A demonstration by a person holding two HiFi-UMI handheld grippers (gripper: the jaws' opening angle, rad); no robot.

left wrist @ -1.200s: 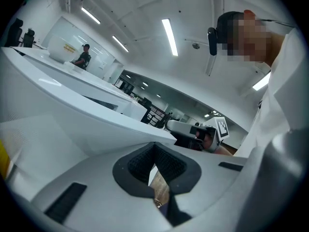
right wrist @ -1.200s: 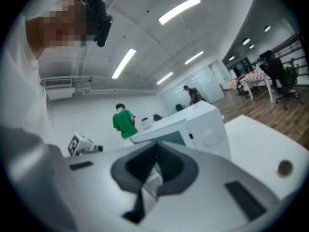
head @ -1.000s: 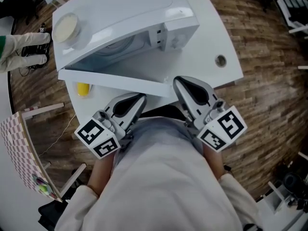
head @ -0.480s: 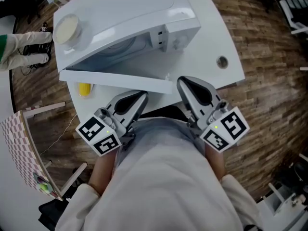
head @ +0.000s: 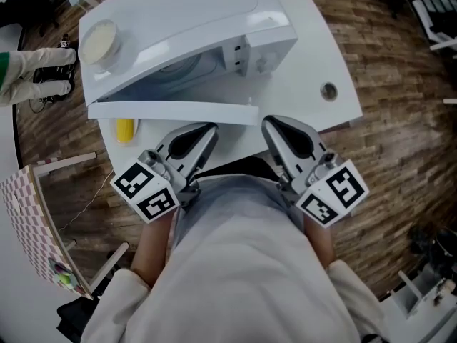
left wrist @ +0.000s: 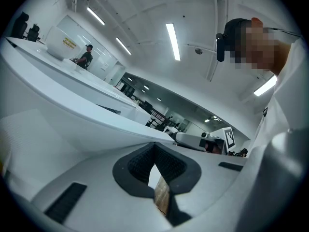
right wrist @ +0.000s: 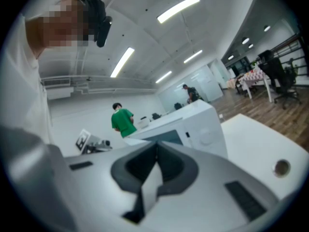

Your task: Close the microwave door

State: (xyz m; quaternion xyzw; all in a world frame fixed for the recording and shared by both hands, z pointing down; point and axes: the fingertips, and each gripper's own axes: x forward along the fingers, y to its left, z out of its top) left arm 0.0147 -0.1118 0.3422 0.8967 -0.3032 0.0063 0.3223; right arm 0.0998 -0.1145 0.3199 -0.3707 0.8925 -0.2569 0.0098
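Note:
The white microwave (head: 178, 20) stands on a white table (head: 314, 56). Its door (head: 171, 111) hangs partly open, its long edge facing me. My left gripper (head: 211, 128) is shut with nothing in it; its tips sit right at the door's near edge, and contact cannot be told. In the left gripper view the door (left wrist: 72, 110) looms just above the closed left gripper (left wrist: 154, 146). My right gripper (head: 265, 122) is also shut and empty, just past the door's right end. The right gripper view shows the microwave (right wrist: 193, 124) beyond the right gripper (right wrist: 157, 146).
A pale round bowl (head: 98, 40) rests on top of the microwave. A yellow object (head: 124, 128) lies on the table under the door. A cable hole (head: 328, 90) is at the table's right. A person in green (right wrist: 123, 119) stands far behind. A checkered panel (head: 21, 213) stands at left.
The door's free end has swung a little toward the microwave body. My left gripper has risen slightly toward the door edge; the right gripper has barely moved.

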